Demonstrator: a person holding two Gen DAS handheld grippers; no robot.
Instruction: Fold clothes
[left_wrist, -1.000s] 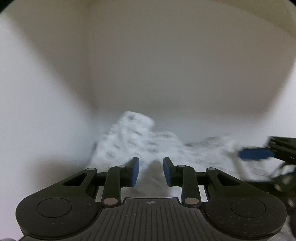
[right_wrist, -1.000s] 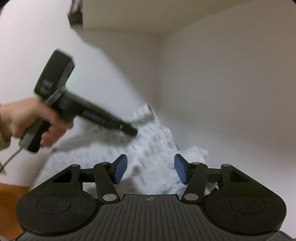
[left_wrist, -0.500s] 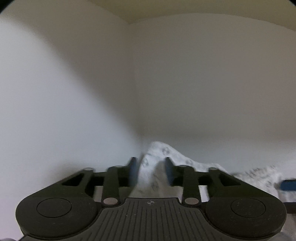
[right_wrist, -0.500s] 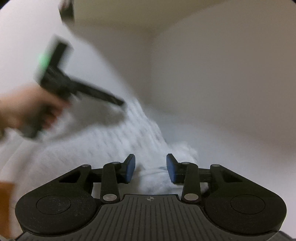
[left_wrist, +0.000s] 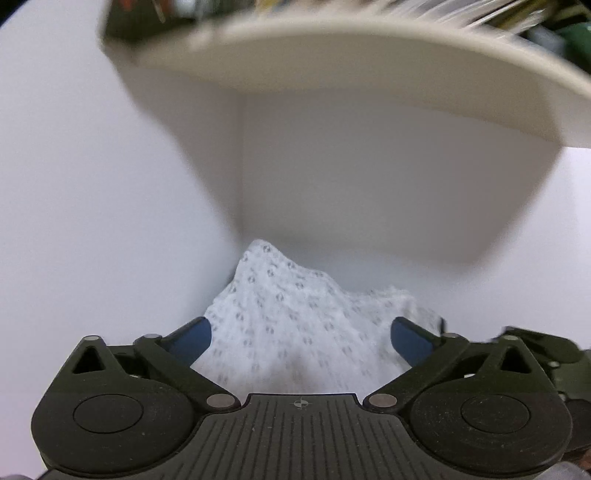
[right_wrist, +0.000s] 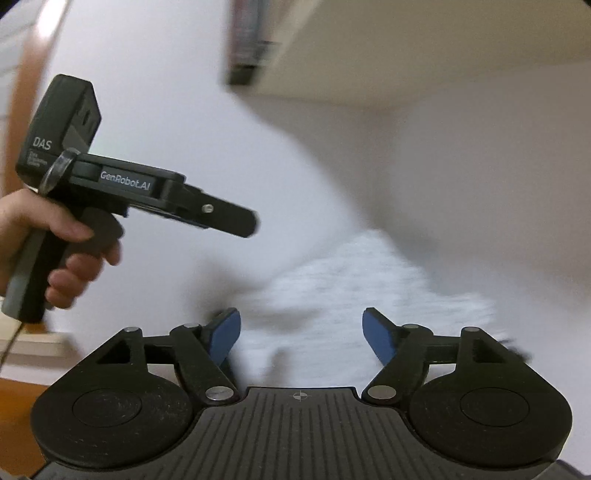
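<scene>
Both tongs just opened & spread wide, L tongs (left_wrist: 301, 338) & R tongs (right_wrist: 301, 334), nothing pinched, over white patterned garment (left_wrist: 291, 314).

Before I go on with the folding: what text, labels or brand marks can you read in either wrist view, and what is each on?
"DAS": white print on the black box-shaped rear housing of the handheld left gripper, right wrist view.
"GenRobot.AI": white print on that gripper's black body.
Small lines under "DAS": too small to read.
Items on the cream shelf: blurred, unreadable.
White patterned garment: no lettering.
</scene>
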